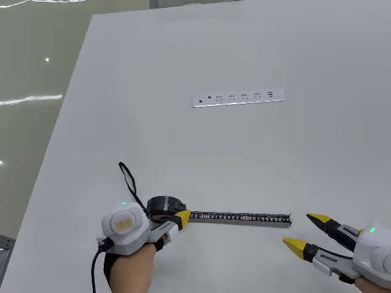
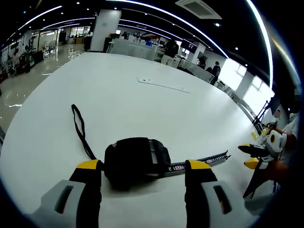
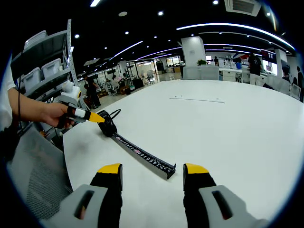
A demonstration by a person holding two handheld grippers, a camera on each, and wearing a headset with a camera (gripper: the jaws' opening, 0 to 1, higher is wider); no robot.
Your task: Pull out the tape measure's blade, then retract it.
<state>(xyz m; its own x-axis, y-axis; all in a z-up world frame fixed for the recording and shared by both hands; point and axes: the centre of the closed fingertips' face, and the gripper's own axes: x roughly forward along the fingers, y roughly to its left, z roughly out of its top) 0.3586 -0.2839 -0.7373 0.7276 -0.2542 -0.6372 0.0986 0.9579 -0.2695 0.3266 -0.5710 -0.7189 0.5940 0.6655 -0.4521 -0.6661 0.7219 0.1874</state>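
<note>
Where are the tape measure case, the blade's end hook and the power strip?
tape measure case (image 2: 135, 159), left gripper view, black top face.
blade's end hook (image 3: 170, 172), right gripper view, bent tip.
power strip (image 1: 238, 97), head view, middle sockets.

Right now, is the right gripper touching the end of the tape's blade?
Apart. The head view shows bare table between the open right gripper and the blade end, which lies just short of the gripper's yellow tips.
</note>
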